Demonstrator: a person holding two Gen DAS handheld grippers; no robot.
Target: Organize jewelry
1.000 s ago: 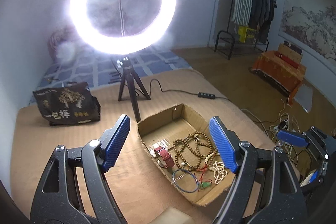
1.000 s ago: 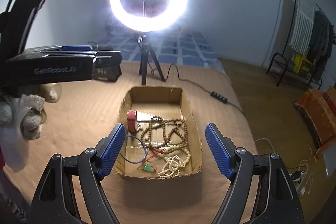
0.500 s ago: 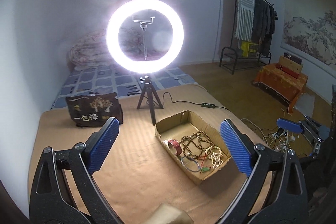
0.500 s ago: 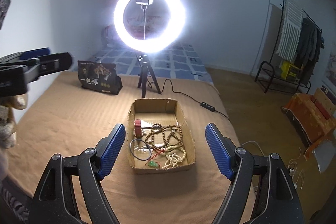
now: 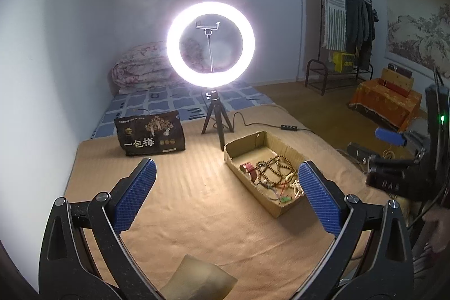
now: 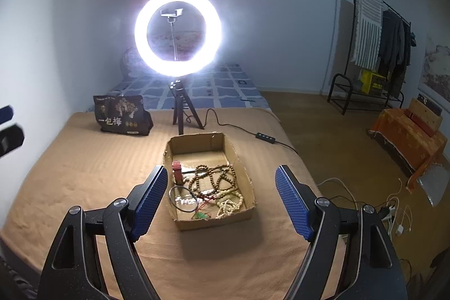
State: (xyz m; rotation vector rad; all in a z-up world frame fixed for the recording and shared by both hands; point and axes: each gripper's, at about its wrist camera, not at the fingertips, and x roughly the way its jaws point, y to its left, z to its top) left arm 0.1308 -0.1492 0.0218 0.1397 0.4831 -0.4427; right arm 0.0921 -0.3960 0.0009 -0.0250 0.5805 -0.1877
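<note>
An open cardboard box [image 6: 247, 177] lies on the tan bed cover [image 6: 84, 173]. It holds brown bead strands [image 6: 213, 179], a white bead strand [image 6: 229, 204], a red strap [image 6: 177, 169], a dark hoop [image 6: 181, 197] and a green pendant [image 6: 201, 215]. My right gripper [image 6: 220, 200] is open and empty, held back above the box's near end. My left gripper [image 5: 227, 193] is open and empty, left of the box [image 5: 242, 156]. The right gripper also shows at the right edge of the left wrist view [image 5: 393, 156].
A lit ring light on a small tripod [image 6: 182, 114] stands behind the box, its cable and switch [image 6: 264, 138] trailing right. A black printed bag [image 6: 121, 115] stands at the back left. A folded quilt [image 5: 137, 69], clothes rack [image 6: 374, 46] and orange-covered bench [image 6: 407, 136] lie beyond.
Both grippers have pulled back and up from the box, which now looks smaller and farther. Both stay open and empty. The jewelry has not moved.
</note>
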